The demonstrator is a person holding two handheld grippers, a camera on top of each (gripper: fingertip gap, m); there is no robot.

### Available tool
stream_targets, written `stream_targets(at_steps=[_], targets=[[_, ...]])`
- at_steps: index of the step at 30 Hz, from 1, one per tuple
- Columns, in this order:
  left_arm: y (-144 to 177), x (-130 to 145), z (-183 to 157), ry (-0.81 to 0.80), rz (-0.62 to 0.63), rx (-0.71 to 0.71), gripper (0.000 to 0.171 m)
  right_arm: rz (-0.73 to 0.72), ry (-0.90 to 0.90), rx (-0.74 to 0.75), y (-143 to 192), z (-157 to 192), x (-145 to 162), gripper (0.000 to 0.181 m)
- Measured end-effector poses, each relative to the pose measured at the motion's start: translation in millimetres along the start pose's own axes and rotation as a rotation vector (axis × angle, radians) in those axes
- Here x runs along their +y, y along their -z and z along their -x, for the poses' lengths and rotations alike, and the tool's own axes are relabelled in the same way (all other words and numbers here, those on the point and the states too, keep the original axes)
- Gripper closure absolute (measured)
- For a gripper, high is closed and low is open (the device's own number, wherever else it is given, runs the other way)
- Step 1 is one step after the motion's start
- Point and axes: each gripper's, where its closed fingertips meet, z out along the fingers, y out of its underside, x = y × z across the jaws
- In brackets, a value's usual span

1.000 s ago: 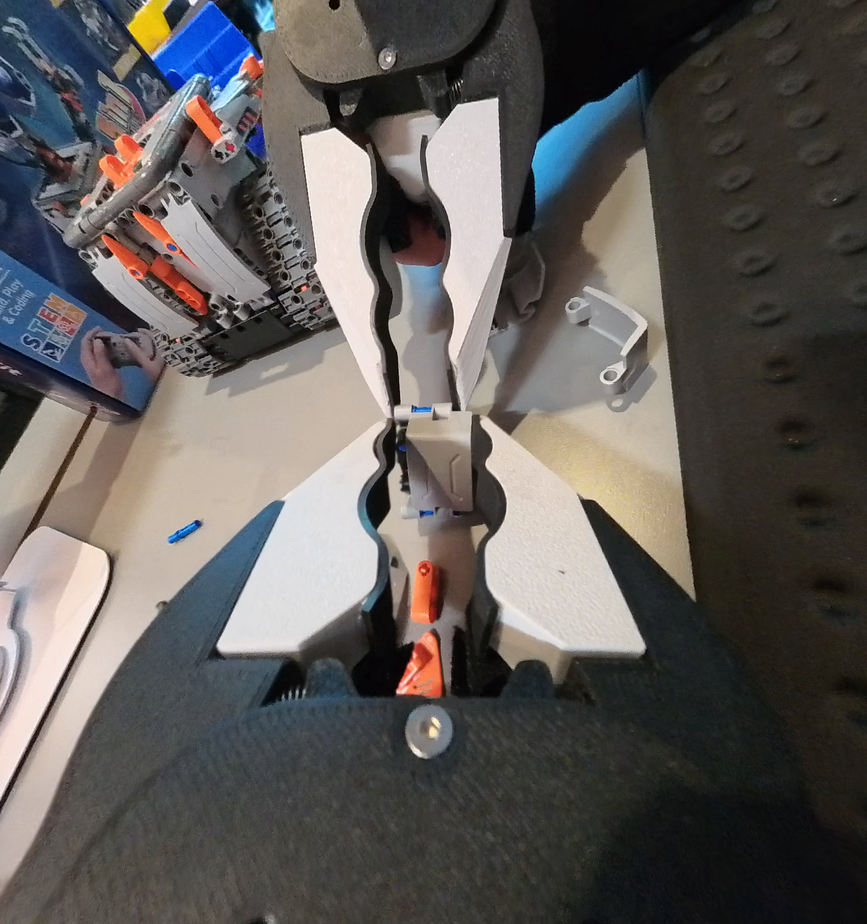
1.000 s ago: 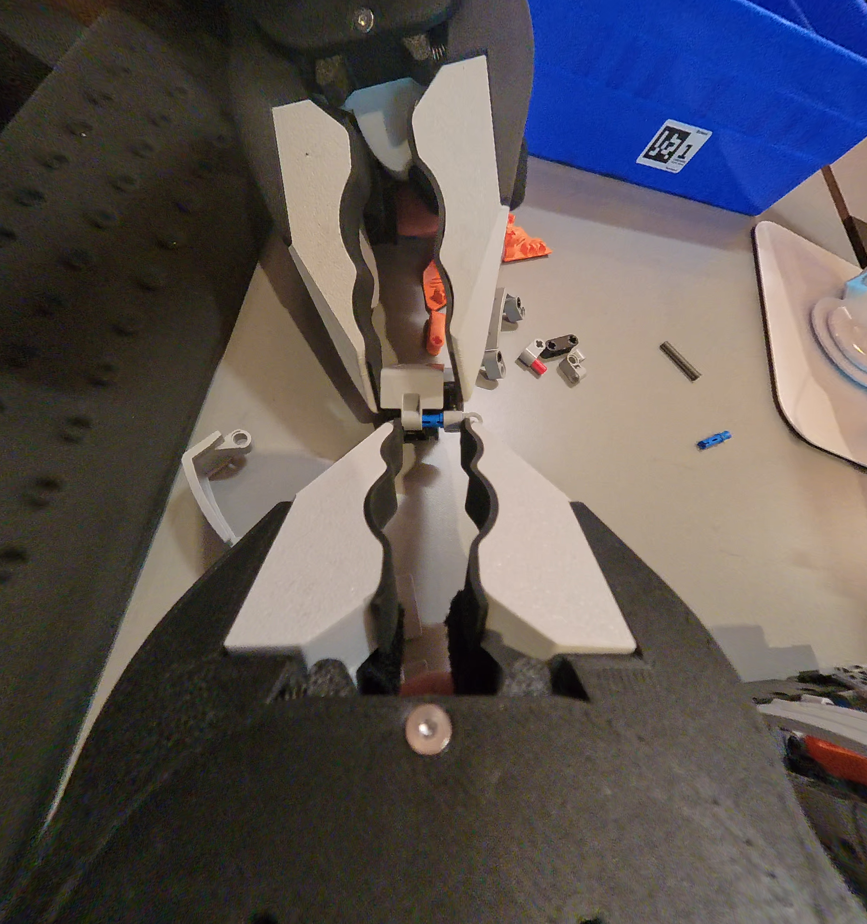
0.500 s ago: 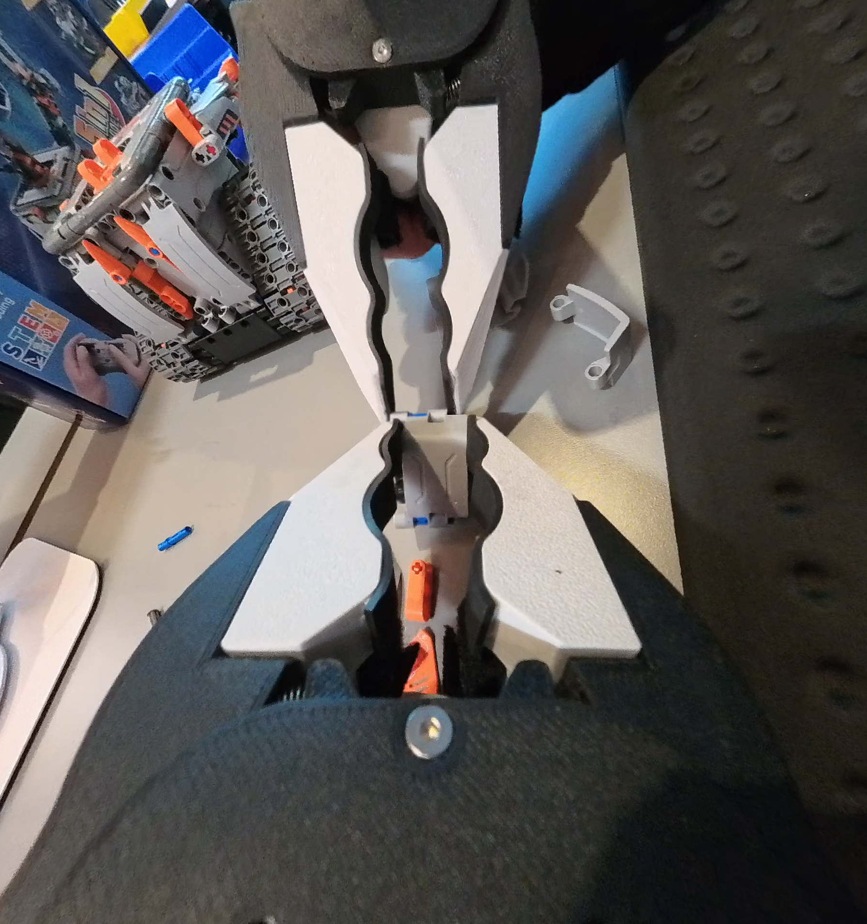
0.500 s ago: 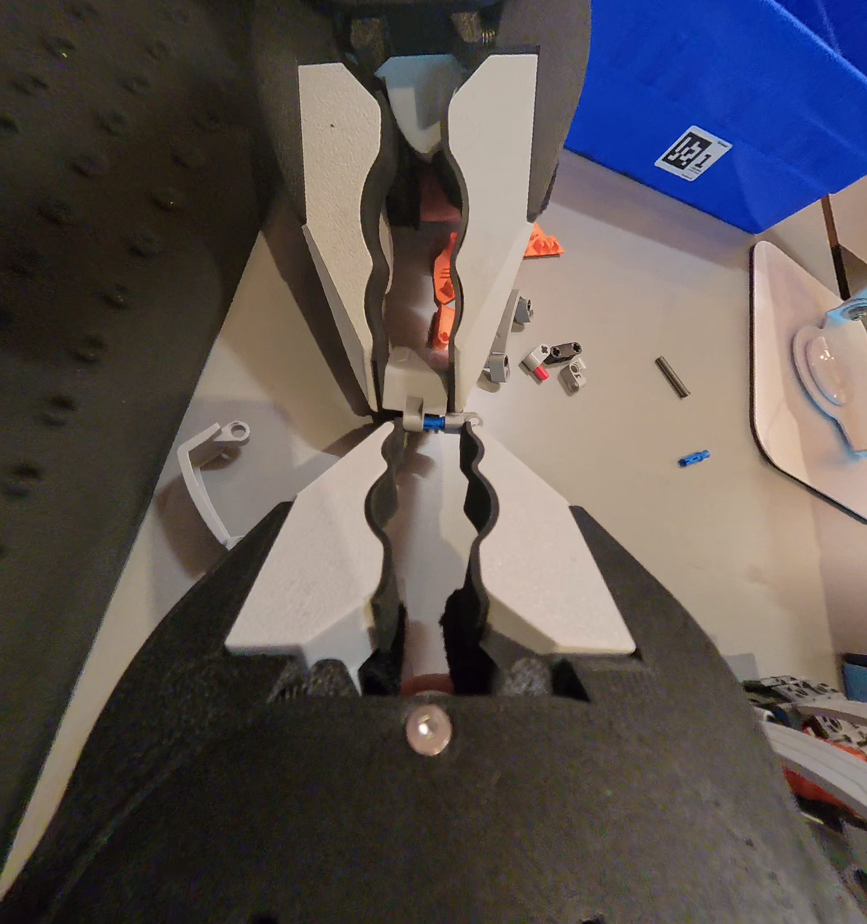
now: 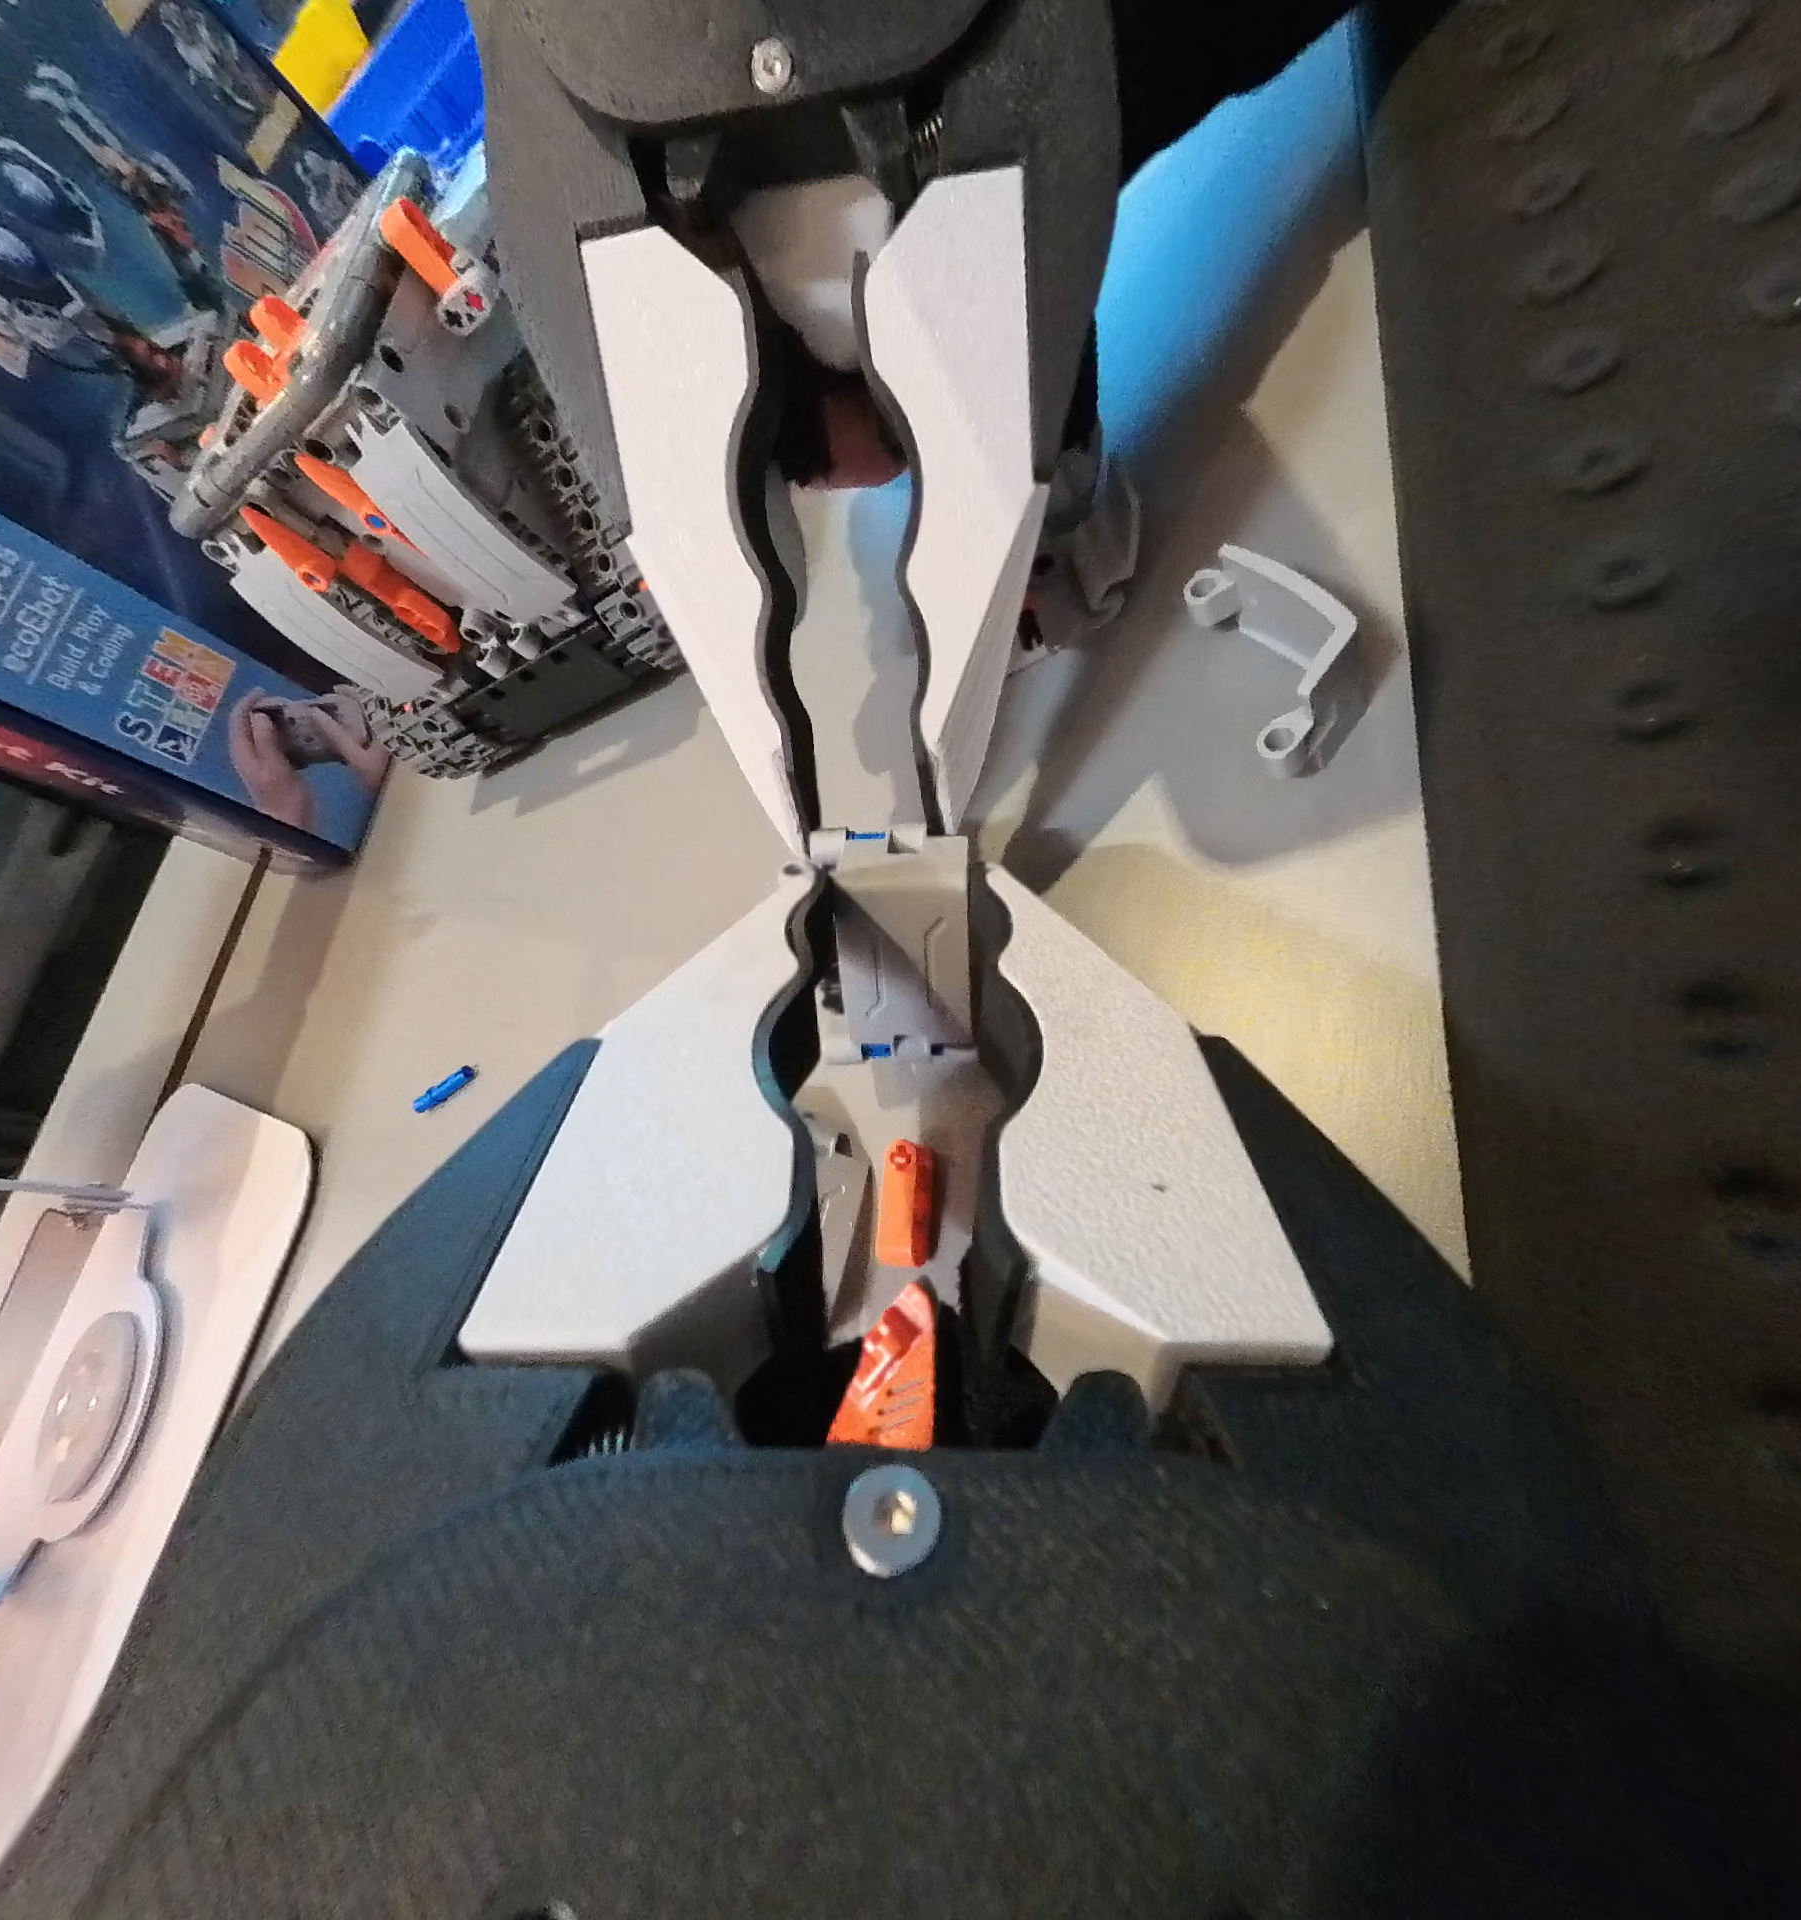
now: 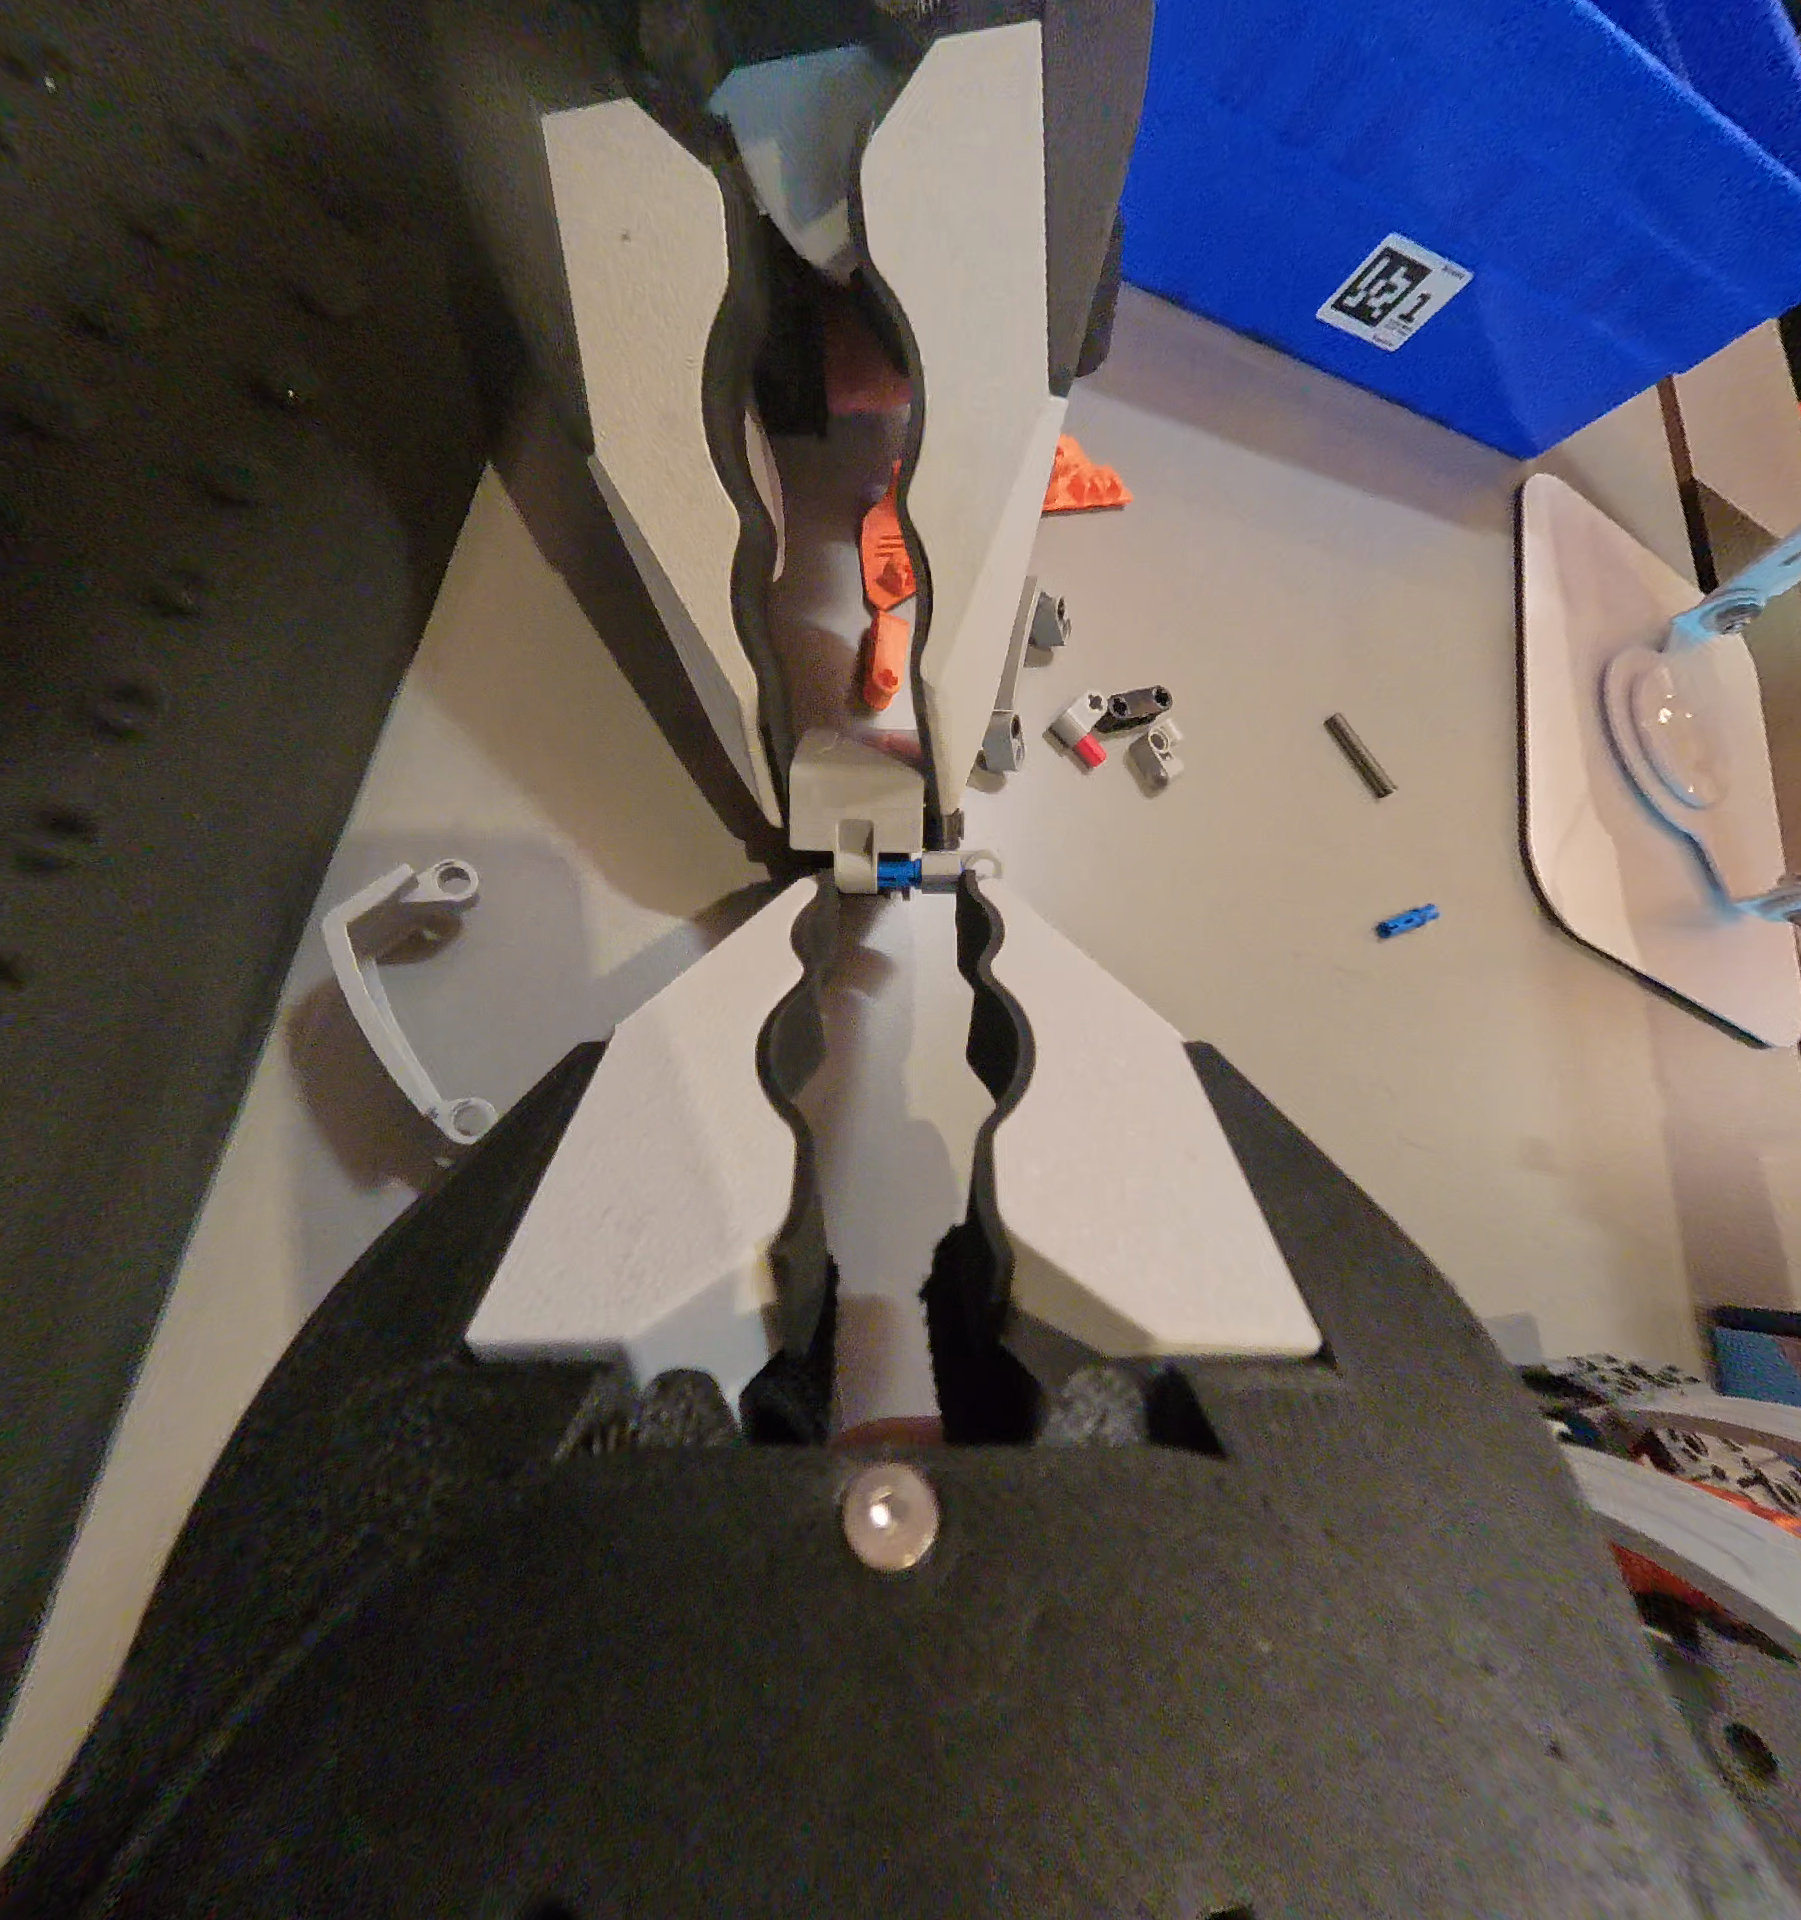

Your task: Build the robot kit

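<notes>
My left gripper (image 5: 891, 883) is shut on a grey angled panel piece (image 5: 906, 935), held above the table. My right gripper (image 6: 896, 891) faces it tip to tip and is shut on a small grey connector with a blue pin (image 6: 901, 871), which touches the panel's end (image 6: 854, 795). In the left wrist view the right gripper (image 5: 875, 826) comes in from the top with the connector (image 5: 865, 837) at its tips. In the right wrist view the left gripper (image 6: 860, 810) comes in from the top.
On the table lie a curved grey panel (image 5: 1280, 644) (image 6: 387, 987), a loose blue pin (image 5: 444, 1089) (image 6: 1407, 920), orange pieces (image 6: 885, 561), small connectors (image 6: 1114, 727) and a black axle (image 6: 1356, 755). A tracked model (image 5: 408, 520), a printed box (image 5: 96, 623), a blue bin (image 6: 1447, 187), a white plate (image 6: 1654, 748) and a dimpled black mat (image 5: 1654, 727) surround them. Both grippers' tips are close together, under 4 cm apart.
Both grippers stay shut and tip to tip on the same pieces. The pair has shifted slightly over the table, so the background parts sit a little differently.
</notes>
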Motion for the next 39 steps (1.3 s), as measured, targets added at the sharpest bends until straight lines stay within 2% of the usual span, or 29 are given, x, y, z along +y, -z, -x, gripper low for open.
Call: stream_targets(at_steps=[7, 12, 14, 16, 24, 29, 31, 33, 36, 39], targets=[[-0.6, 1.6, -1.0, -0.008, 0.012, 0.004, 0.149, 0.038, 0.006, 0.003, 4.4, 0.6, -0.1, 0.161], [1.2, 2.5, 3.4, 0.009, -0.004, -0.002, 0.149, -0.001, -0.038, 0.012, 6.9, -3.8, -2.0, 0.160], [2.5, -1.1, 5.9, 0.024, -0.033, -0.005, 0.149, -0.013, -0.068, 0.016, 8.6, -6.9, -1.7, 0.149], [3.9, -5.2, 9.8, 0.053, -0.064, -0.009, 0.149, -0.039, -0.078, 0.035, 12.8, -11.3, -4.9, 0.147], [39.3, -52.9, 48.8, 0.349, -0.430, 0.019, 0.149, -0.337, -0.236, 0.062, 55.1, -34.9, -54.6, 0.150], [68.6, -85.3, 62.8, 0.442, -0.646, 0.042, 0.149, -0.397, -0.351, 0.025, 58.7, -35.6, -77.6, 0.126], [73.7, -89.2, 67.9, 0.458, -0.674, 0.030, 0.149, -0.398, -0.386, 0.000, 51.9, -32.2, -82.1, 0.118], [74.8, -90.1, 68.6, 0.474, -0.685, 0.036, 0.149, -0.464, -0.408, -0.012, 53.0, -32.2, -94.9, 0.121], [76.2, -91.9, 70.3, 0.476, -0.694, 0.026, 0.149, -0.514, -0.414, 0.085, 60.0, -47.7, -103.0, 0.149], [77.1, -90.6, 72.5, 0.464, -0.694, 0.011, 0.149, -0.504, -0.392, 0.109, 59.0, -49.6, -102.9, 0.150]])
